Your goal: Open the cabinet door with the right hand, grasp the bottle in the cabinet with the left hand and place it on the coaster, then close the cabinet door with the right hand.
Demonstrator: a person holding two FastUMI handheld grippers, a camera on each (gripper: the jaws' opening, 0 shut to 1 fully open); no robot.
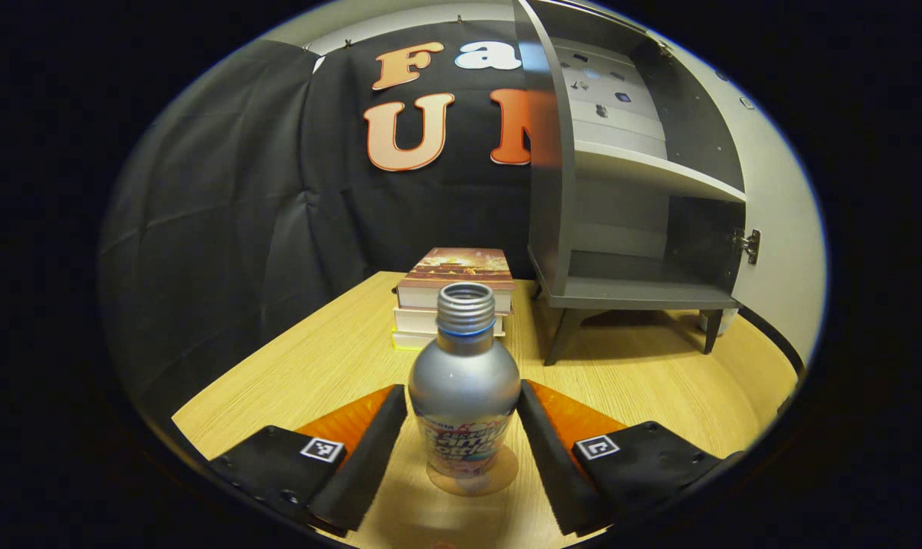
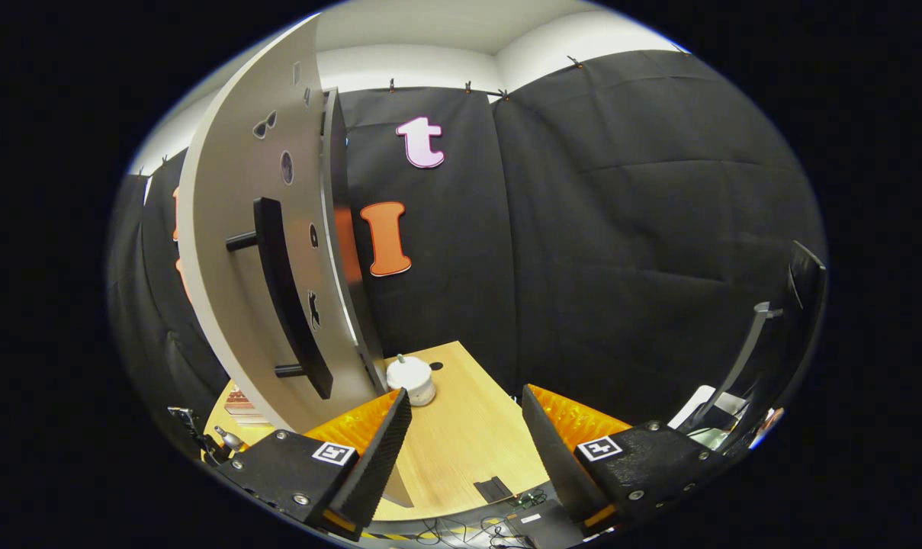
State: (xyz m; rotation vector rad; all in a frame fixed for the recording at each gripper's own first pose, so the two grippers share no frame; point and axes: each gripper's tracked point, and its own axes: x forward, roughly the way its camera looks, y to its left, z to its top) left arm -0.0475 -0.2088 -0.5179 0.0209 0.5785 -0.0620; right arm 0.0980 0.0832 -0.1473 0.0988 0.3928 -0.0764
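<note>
Silver bottle (image 1: 464,381) stands between left gripper (image 1: 464,450) fingers.

Your booth is evenly and fairly brightly lit from above. The desk (image 1: 323,358) takes a soft shadow under the cabinet (image 1: 628,229), right of centre in the left gripper view. The bottle (image 1: 464,381) shows a mild sheen. Fisheye bending curves the door (image 2: 255,267) at left in the right gripper view; focus stays sharp.

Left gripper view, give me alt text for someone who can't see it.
A silver bottle stands upright on a round coaster on the table, between the open left tool fingers. Behind it are stacked books and a grey cabinet, door open, shelves bare.
</note>
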